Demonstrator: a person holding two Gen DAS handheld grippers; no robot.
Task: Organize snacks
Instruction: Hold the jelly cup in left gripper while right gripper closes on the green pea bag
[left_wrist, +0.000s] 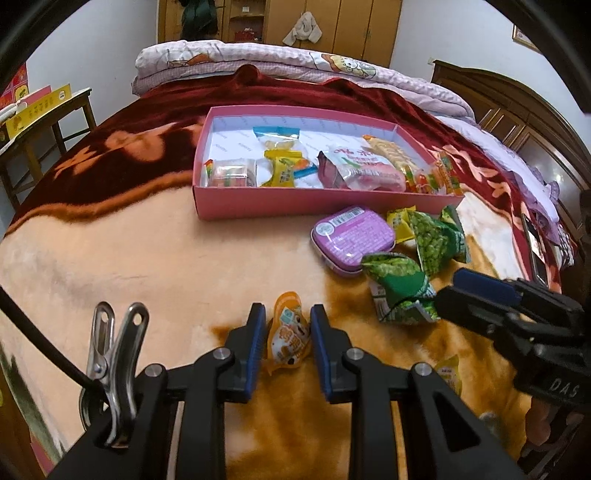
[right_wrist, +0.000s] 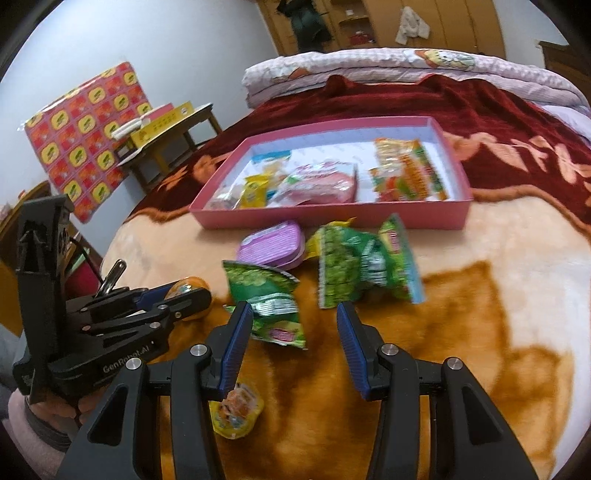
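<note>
Bedspread (right_wrist: 480, 332) backdrop, "GenRobot.AI" lettering on left claw (right_wrist: 192, 295) housing

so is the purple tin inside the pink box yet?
No, the purple tin lies on the blanket just in front of the pink box, next to the green packets.

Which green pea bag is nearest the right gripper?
The nearer green bag, lying by the right gripper's left finger; the other bag lies farther, nearer the pink box.
</note>
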